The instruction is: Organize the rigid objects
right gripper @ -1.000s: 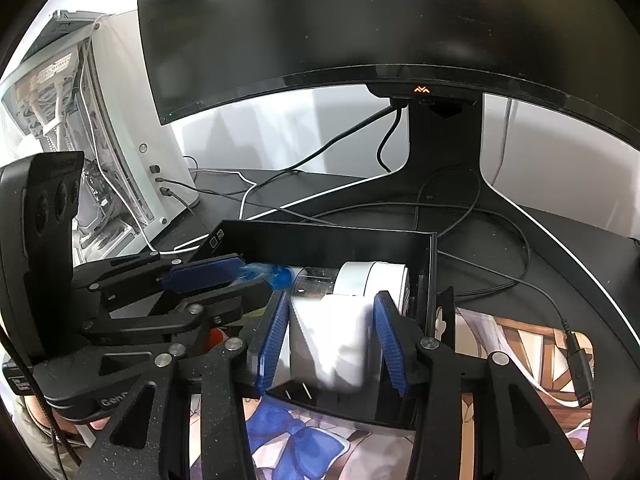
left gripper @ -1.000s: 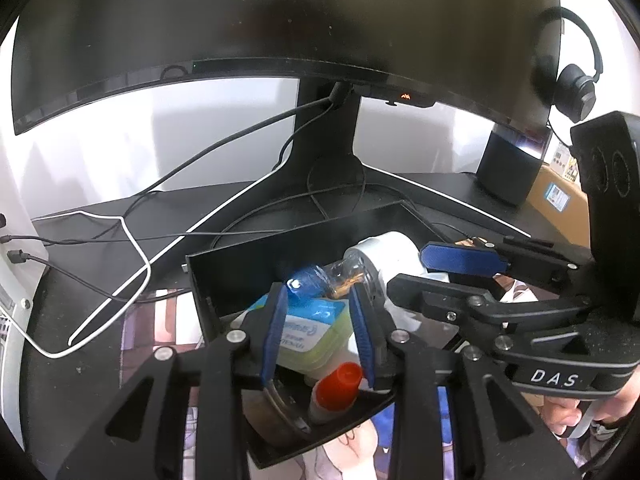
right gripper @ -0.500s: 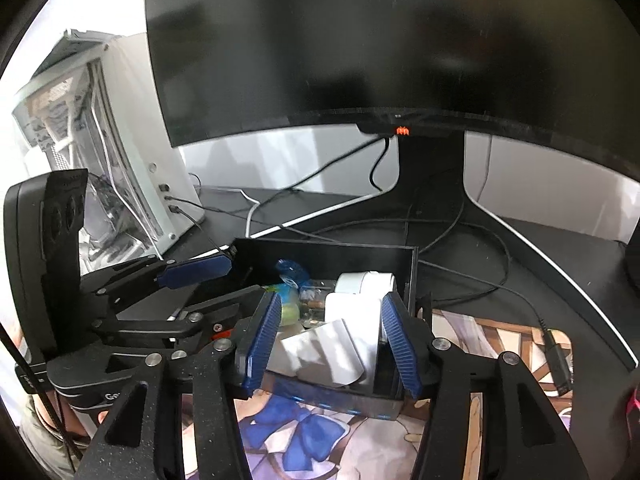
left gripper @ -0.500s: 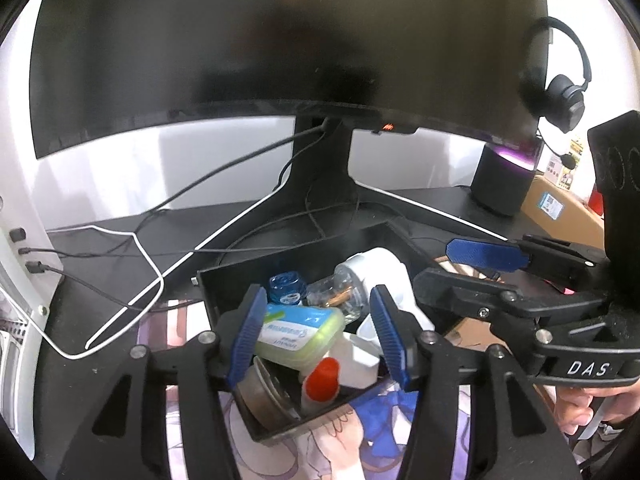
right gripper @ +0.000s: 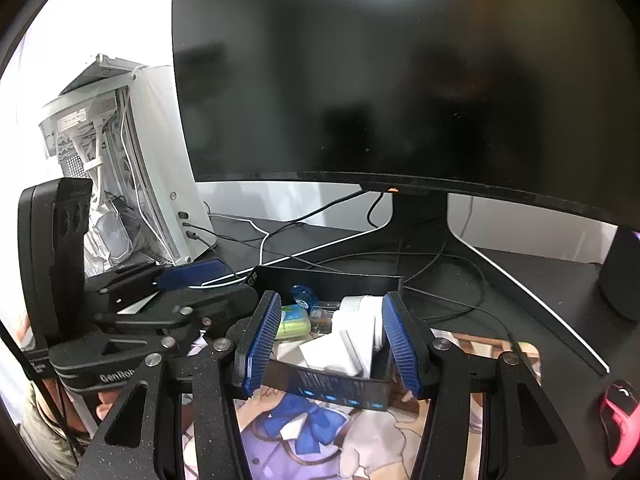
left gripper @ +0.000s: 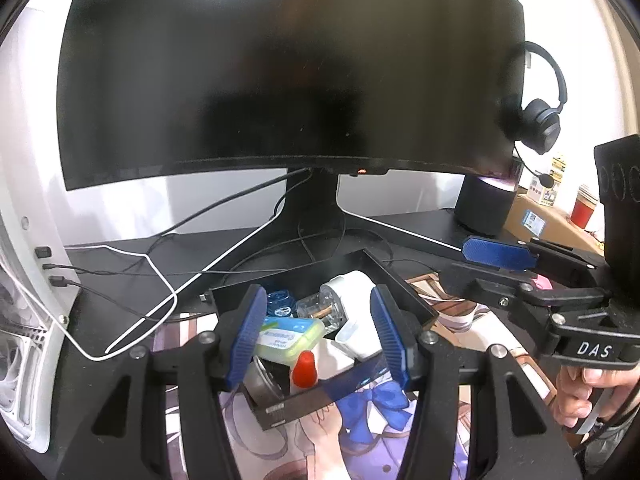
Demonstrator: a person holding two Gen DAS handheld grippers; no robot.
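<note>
A black open box [left gripper: 390,278] [right gripper: 344,390] stands on the illustrated desk mat. It holds a green case [left gripper: 290,340] [right gripper: 294,324], a blue-capped clear bottle [left gripper: 280,306] [right gripper: 303,294], a clear jar [left gripper: 320,308], a white round charger [left gripper: 352,286] [right gripper: 360,306], white blocks [left gripper: 360,342] [right gripper: 334,354], a red-capped tube [left gripper: 305,370] and a metal tin [left gripper: 260,386]. My left gripper [left gripper: 318,338] is open and empty above the box. My right gripper [right gripper: 330,342] is open and empty above the box too; it also shows at the right of the left wrist view.
A large curved monitor [left gripper: 288,72] on a stand fills the back, with cables [left gripper: 160,292] across the black desk. A white PC case [right gripper: 132,152] stands at left. A dark speaker [left gripper: 486,212], headphones [left gripper: 540,120] and a pink mouse [right gripper: 620,412] are at right.
Both grippers opened wider and pulled back and up from the box. The white block that sat between my right fingers now lies in the box.
</note>
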